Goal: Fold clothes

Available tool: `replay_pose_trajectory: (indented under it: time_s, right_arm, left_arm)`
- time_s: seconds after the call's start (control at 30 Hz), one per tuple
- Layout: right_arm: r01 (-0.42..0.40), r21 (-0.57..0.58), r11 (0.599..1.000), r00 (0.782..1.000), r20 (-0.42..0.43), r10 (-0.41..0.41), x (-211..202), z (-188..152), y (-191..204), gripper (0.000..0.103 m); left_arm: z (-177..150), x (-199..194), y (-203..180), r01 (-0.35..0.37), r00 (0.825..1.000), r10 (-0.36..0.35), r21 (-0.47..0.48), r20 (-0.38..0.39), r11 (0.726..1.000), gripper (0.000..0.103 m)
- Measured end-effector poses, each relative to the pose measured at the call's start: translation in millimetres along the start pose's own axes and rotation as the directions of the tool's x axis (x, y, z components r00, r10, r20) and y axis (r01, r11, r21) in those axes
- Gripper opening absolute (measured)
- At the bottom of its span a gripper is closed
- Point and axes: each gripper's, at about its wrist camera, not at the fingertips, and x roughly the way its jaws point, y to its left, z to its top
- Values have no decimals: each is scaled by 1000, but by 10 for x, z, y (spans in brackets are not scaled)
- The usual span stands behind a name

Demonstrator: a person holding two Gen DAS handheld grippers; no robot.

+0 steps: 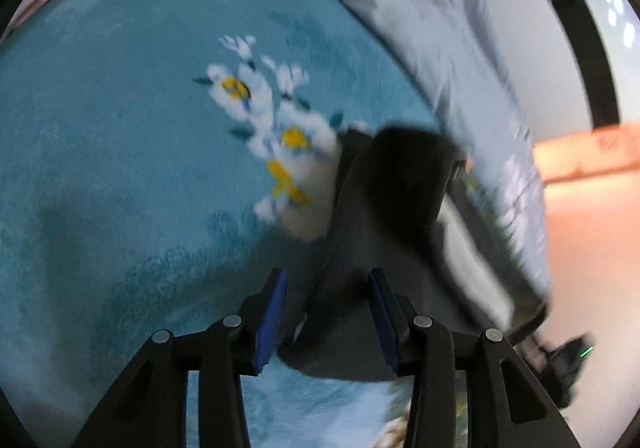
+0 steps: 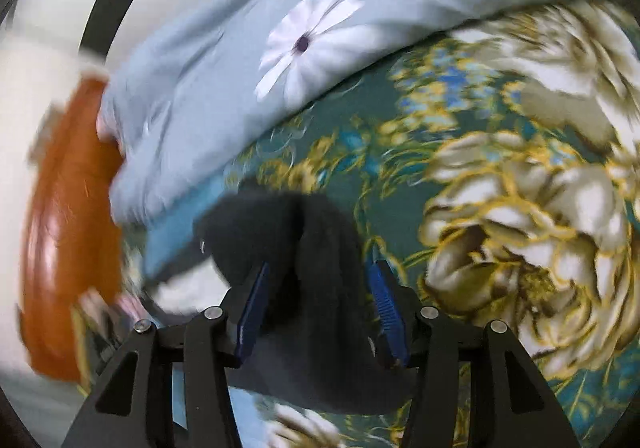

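Over the floral bed cover (image 2: 500,208), both blurry views show the dark garment (image 2: 304,248) between spread fingers: left hand-held gripper (image 1: 327,280) and right hand-held gripper (image 2: 318,272) both sit apart.

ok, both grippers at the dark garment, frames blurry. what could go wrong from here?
1. Both the left gripper and the right gripper stand open around the dark garment; neither clamps it, so it may slip out.
2. The garment is bunched, so closing may catch several layers and spoil the fold.
3. The quilt lies close behind; a sweep could snag it.
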Motion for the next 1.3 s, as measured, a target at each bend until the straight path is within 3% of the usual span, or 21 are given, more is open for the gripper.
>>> replay_pose_trajectory:
  time_s: [0.13, 0.27, 0.33, 0.37, 0.43, 0.53, 0.63, 0.77, 0.83, 1.0, 1.03, 1.07, 1.13, 1.3]
  right_arm:
    - [148, -250, 957, 989, 43, -142, 181, 78, 416, 53]
    - [138, -316, 939, 990, 14, -141, 442, 308, 594, 54]
    - [130, -286, 949, 990, -11, -139, 559, 445, 584, 48]
    - [131, -250, 959, 990, -20, -141, 593, 496, 546, 29]
    - [118, -161, 980, 992, -32, -125, 601, 568, 452, 9]
    - [52, -109, 993, 998, -10, -54, 497, 636, 364, 6]
    - [-49, 100, 994, 991, 126, 36, 212, 720, 40, 5]
    - [58, 229, 972, 991, 104, -84, 233, 661, -375, 0]
    - [58, 270, 961, 991, 101, -88, 214, 607, -485, 0]
    - [14, 240, 971, 995, 92, -37, 170, 530, -416, 3]
    - [11, 220, 975, 996, 82, -30, 173, 522, -376, 9]
    - [8, 201, 979, 997, 71, -22, 176, 513, -336, 37]
    - [-4, 173, 985, 999, 49, -5, 206, 490, -279, 67]
    - [-7, 214, 977, 1000, 12, 4, 508, 432, -225, 67]
  left_arm:
    - [-50, -9, -3, -17, 1000, 17, 15, 21, 1000, 46]
    - [-83, -42, 95, 9, 999, -7, -42, 33, 999, 46]
    - [-103, -58, 98, 6, 999, -4, -45, 41, 999, 46]
    - [-114, -65, 88, 3, 999, -1, -42, 44, 999, 46]
    - [-125, -65, 68, -2, 999, 3, -36, 46, 999, 46]
    - [-129, -71, 52, -5, 999, 6, -28, 51, 1000, 46]
    - [-122, -61, 49, -5, 999, 6, -28, 49, 1000, 46]
    - [-120, -42, 73, -3, 999, 5, -44, 40, 999, 47]
    - [-115, -48, 77, -2, 999, 4, -48, 44, 999, 48]
    - [-105, -24, 89, 5, 999, -2, -59, 40, 998, 50]
    - [-101, -14, 96, 10, 999, -7, -65, 39, 998, 51]
    - [-96, -3, 104, 15, 999, -13, -71, 36, 997, 51]
    - [-93, 16, 129, 31, 999, -28, -91, 30, 995, 51]
    - [-116, -45, 74, 56, 996, -51, -65, 68, 996, 51]
